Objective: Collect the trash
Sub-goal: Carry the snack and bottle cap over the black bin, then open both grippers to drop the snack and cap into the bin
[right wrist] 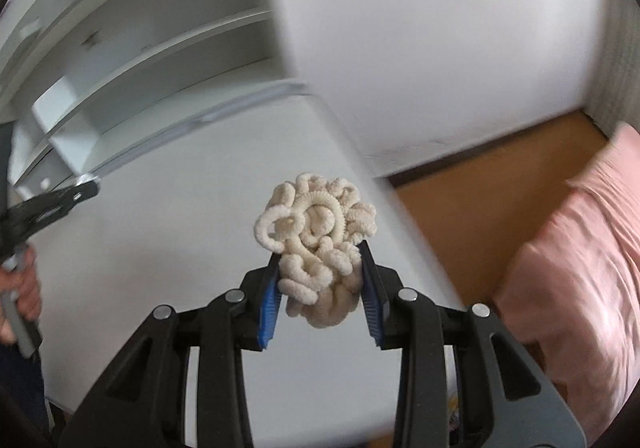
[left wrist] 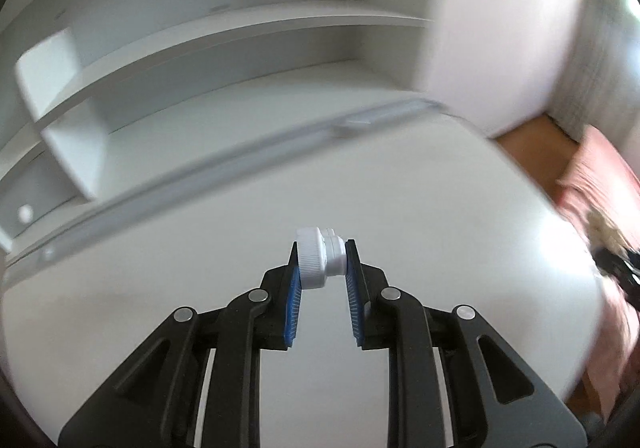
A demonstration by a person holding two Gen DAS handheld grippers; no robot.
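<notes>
My left gripper is shut on a small white ribbed bottle cap and holds it above the white table. My right gripper is shut on a cream wad of curly, worm-like strands, held above the same white table. The left gripper's black finger shows at the left edge of the right wrist view, with the hand holding it below.
White shelving stands behind the table, also in the right wrist view. A white cabinet side rises at the right. Wooden floor and pink fabric lie right of the table's edge.
</notes>
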